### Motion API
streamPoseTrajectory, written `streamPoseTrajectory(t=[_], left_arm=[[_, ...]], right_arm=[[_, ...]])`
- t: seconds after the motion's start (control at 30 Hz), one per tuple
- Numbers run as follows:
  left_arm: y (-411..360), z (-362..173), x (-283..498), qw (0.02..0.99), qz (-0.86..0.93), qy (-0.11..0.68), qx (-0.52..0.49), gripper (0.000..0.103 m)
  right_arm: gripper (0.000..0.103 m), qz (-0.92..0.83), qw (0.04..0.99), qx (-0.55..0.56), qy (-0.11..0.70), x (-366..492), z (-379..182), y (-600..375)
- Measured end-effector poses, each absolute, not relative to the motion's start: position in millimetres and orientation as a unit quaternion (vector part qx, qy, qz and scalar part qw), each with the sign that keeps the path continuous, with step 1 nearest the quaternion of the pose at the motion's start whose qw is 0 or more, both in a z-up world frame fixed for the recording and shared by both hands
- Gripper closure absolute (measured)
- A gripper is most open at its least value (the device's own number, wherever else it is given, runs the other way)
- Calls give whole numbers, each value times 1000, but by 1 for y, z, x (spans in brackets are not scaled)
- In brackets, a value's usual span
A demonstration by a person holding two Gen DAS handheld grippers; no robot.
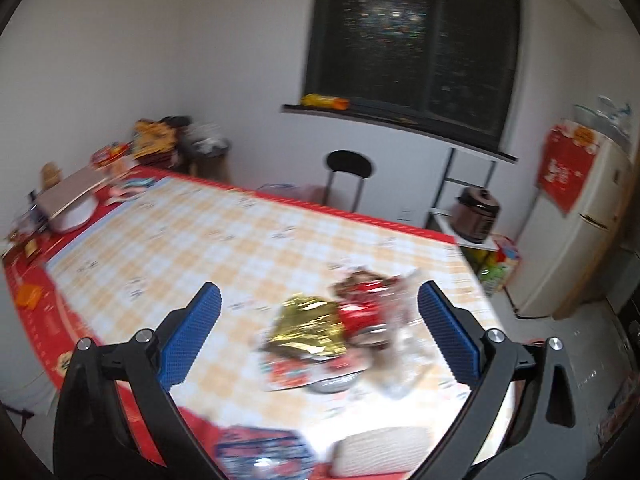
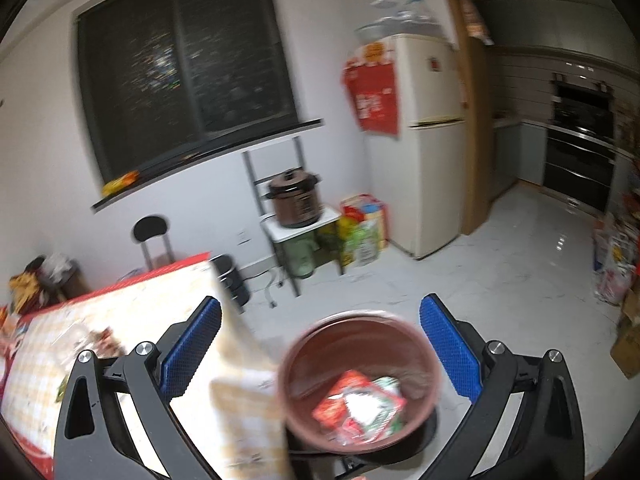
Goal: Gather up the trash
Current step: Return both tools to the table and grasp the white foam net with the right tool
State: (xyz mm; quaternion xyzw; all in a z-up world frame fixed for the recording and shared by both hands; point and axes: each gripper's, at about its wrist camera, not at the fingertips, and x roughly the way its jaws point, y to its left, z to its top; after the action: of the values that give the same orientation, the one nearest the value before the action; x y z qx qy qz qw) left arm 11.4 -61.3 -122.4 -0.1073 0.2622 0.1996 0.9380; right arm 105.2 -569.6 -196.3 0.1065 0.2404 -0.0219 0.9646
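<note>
Left gripper held above table, tilted down at wrapper pile; blue fingers spread wide, nothing between them. Pile lies near table's right edge: gold foil, red packet, clear plastic. Right gripper over brown bin on floor beside table corner, fingers apart, empty. Red-and-white wrappers inside bin. Print on wrappers blurred, unreadable.

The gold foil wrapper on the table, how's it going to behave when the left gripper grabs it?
The gold foil wrapper looks creased and shiny, so it will probably crumple rather than hold shape, and may slip on the pads. It seems light and could slide on the tablecloth if nudged. It touches the red wrapper, which might drag along. The left gripper is open around both.
</note>
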Motion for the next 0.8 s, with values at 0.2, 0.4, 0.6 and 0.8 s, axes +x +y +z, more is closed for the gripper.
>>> streamPoseTrajectory(t=[0.2,0.4,0.6,0.8], left_arm=[[5,-148,-28,926,215,283,-129,6],[53,-174,-41,919,198,314,-133,6],[92,-190,-36,919,165,335,-124,6],[115,-211,-27,917,134,359,-113,6]], right_arm=[[5,45,958,59,275,86,-201,-458],[5,88,946,34,310,61,-212,-363],[5,86,935,26,343,45,-232,-315],[5,72,905,60,416,35,-278,-287]])
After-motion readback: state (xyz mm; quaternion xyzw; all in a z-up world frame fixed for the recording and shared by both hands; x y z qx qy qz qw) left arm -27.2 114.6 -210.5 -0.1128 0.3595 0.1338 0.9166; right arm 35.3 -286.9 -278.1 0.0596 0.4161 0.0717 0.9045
